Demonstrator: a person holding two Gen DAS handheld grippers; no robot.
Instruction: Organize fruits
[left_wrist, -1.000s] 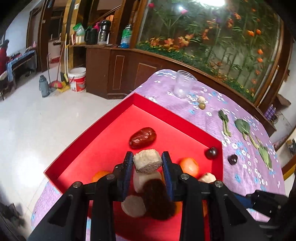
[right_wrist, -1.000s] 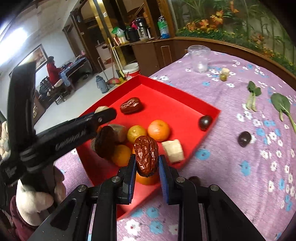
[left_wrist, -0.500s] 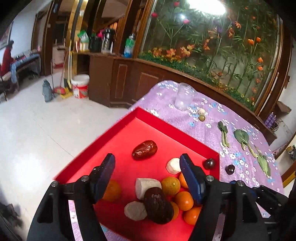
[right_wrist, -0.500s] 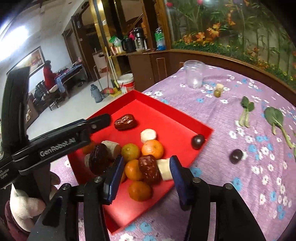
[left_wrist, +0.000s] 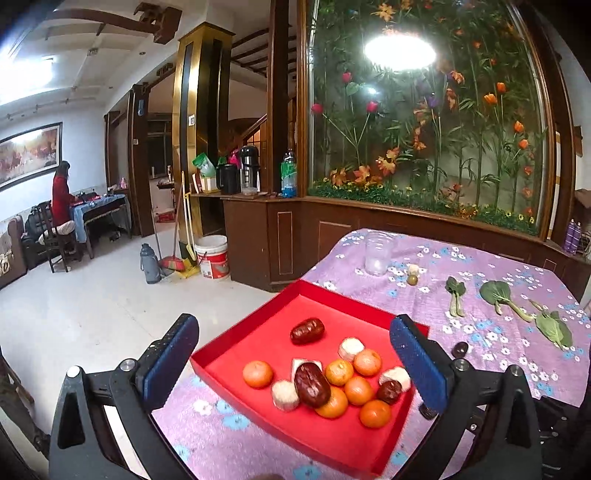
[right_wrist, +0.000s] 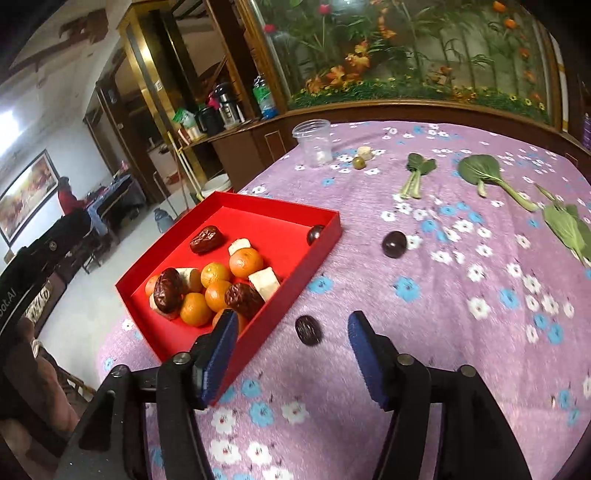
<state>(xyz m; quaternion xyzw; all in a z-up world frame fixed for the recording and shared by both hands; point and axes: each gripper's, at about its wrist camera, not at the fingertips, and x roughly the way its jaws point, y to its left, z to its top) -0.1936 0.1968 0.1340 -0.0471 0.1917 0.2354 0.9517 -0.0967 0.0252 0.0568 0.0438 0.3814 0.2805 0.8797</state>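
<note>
In the right wrist view the right gripper's left finger covers most of 1 orange in the red tray. A dark round fruit sits half hidden behind the tray's far wall. The leafy green is cut off by the right edge

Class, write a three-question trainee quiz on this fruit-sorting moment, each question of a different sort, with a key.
1. True or false: the right gripper is shut on a date.
2. Multiple choice: the wrinkled dark fruit nearest the right gripper lies A) in the red tray, B) on the purple tablecloth, C) in the clear plastic jar.
3. Fill in: the left gripper is ____.

Key: 1 false; 2 B; 3 open.
</note>
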